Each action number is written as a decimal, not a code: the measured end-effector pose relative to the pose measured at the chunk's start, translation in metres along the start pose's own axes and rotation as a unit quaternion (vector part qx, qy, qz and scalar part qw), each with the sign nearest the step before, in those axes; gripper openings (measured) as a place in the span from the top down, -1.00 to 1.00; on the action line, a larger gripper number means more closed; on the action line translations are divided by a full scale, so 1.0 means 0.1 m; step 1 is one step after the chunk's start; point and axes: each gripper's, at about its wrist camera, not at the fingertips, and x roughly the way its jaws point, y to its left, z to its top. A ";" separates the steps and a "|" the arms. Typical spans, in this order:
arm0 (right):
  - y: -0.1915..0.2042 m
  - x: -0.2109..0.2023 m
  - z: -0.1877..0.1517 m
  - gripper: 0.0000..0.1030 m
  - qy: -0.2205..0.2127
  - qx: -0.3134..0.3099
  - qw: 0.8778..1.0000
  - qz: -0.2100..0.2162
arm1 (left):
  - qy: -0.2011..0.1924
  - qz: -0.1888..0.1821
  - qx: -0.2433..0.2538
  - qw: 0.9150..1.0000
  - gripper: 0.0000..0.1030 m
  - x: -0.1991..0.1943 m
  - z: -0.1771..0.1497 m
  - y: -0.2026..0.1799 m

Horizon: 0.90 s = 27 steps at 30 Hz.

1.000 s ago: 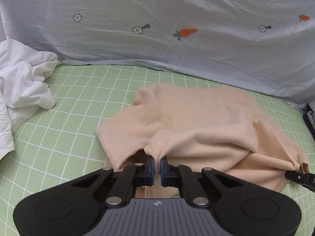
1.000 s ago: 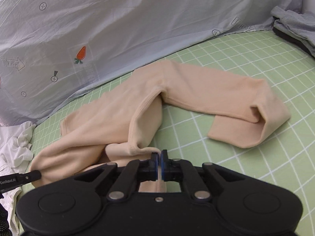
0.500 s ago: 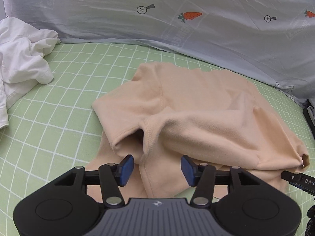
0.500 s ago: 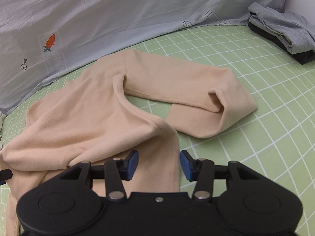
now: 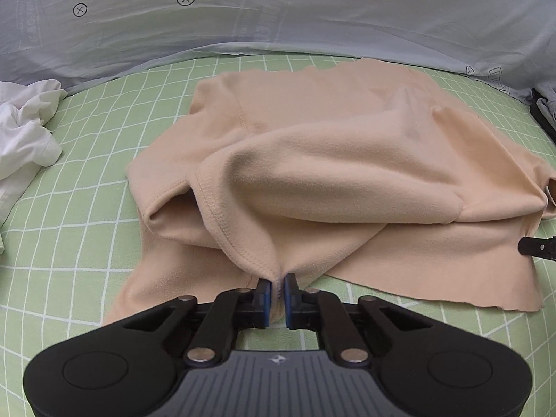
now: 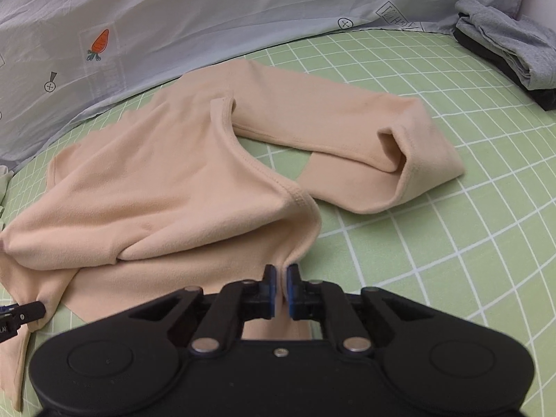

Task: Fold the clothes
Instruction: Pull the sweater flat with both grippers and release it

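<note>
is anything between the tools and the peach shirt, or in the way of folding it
Nothing visible does. The left tool and right tool are both closing with folds of the peach shirt already pinched between them. The white garment and grey clothes lie apart from it on the green checked sheet.

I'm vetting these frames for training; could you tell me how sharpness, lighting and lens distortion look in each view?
Left wrist: sharp, evenly lit, beige top fibres crisp; grid lines on the green sheet bow strongly. Right wrist: equally sharp, no glare; same fisheye bowing, dark corners.
</note>
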 end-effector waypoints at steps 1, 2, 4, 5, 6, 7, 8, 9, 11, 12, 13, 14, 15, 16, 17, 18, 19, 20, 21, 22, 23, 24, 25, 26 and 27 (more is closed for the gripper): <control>-0.02 -0.02 0.00 0.87 -0.001 0.006 1.000 0.004 | -0.004 0.001 -0.003 1.000 0.85 -0.04 -0.01 0.00; -0.04 -0.07 -0.01 0.88 -0.007 0.010 1.000 0.007 | -0.010 0.004 -0.006 1.000 0.85 -0.10 -0.01 0.00; -0.09 -0.18 -0.03 0.89 -0.020 0.018 1.000 0.013 | -0.021 0.011 -0.012 1.000 0.86 -0.22 -0.02 0.00; -0.11 -0.25 -0.03 0.89 -0.031 0.020 0.999 0.015 | -0.030 0.017 -0.014 0.999 0.89 -0.30 -0.02 0.00; -0.13 -0.33 -0.03 0.90 -0.041 0.020 0.999 0.015 | -0.039 0.023 -0.016 0.999 0.91 -0.39 -0.03 -0.01; -0.15 -0.41 -0.03 0.90 -0.052 0.019 0.998 0.014 | -0.049 0.030 -0.018 0.998 0.91 -0.48 -0.04 -0.01; -0.17 -0.48 -0.04 0.90 -0.061 0.020 0.998 0.015 | -0.056 0.033 -0.020 0.998 0.91 -0.56 -0.06 -0.01; -0.21 -0.55 -0.04 0.90 -0.066 0.023 0.997 0.017 | -0.062 0.035 -0.024 0.997 0.91 -0.63 -0.08 0.00; -0.28 -0.67 -0.07 0.90 -0.074 0.028 0.997 0.018 | -0.069 0.035 -0.035 0.996 0.91 -0.76 -0.15 0.01; -0.31 -0.73 -0.09 0.90 -0.077 0.030 0.996 0.017 | -0.072 0.033 -0.041 0.996 0.91 -0.82 -0.19 0.01; -0.35 -0.77 -0.12 0.90 -0.077 0.032 0.996 0.016 | -0.074 0.032 -0.047 0.996 0.91 -0.88 -0.23 0.01; -0.40 -0.81 -0.17 0.91 -0.076 0.036 0.996 0.016 | -0.077 0.031 -0.052 0.995 0.91 -0.94 -0.27 0.01; -0.44 -0.85 -0.21 0.91 -0.075 0.039 0.996 0.016 | -0.079 0.030 -0.058 0.995 0.91 -0.99 -0.31 0.00; -0.48 -0.88 -0.25 0.91 -0.074 0.042 0.996 0.015 | -0.081 0.031 -0.058 0.995 0.91 -1.05 -0.35 -0.01; -0.52 -0.91 -0.29 0.91 -0.075 0.045 0.996 0.015 | -0.082 0.031 -0.058 0.994 0.91 -1.09 -0.38 -0.02; -0.55 -0.95 -0.33 0.91 -0.075 0.046 0.996 0.016 | -0.082 0.031 -0.057 0.995 0.91 -1.12 -0.41 -0.03; -0.58 -0.98 -0.37 0.91 -0.075 0.047 0.996 0.017 | -0.082 0.028 -0.060 0.994 0.91 -1.16 -0.44 -0.03; -0.61 -1.02 -0.40 0.91 -0.077 0.051 0.996 0.019 | -0.081 0.025 -0.064 0.994 0.91 -1.20 -0.48 -0.02; -0.63 -1.06 -0.44 0.91 -0.078 0.055 0.995 0.021 | -0.080 0.021 -0.070 0.994 0.91 -1.23 -0.50 -0.01; -0.66 -1.11 -0.47 0.91 -0.081 0.060 0.994 0.027 | -0.080 0.009 -0.087 0.993 0.91 -1.28 -0.53 0.03; -0.68 -1.15 -0.50 0.91 -0.085 0.065 0.994 0.033 | -0.081 -0.003 -0.104 0.991 0.92 -1.33 -0.56 0.08; -0.70 -1.20 -0.54 0.91 -0.087 0.071 0.993 0.039 | -0.081 -0.016 -0.122 0.989 0.92 -1.39 -0.58 0.12; -0.74 -1.24 -0.56 0.91 -0.089 0.081 0.992 0.046 | -0.083 -0.034 -0.145 0.985 0.93 -1.44 -0.61 0.19; -0.77 -1.27 -0.59 0.91 -0.090 0.093 0.990 0.055 | -0.084 -0.052 -0.168 0.981 0.94 -1.50 -0.64 0.27; -0.83 -1.31 -0.63 0.91 -0.093 0.114 0.987 0.071 | -0.086 -0.069 -0.191 0.975 1.00 -1.55 -0.67 0.34</control>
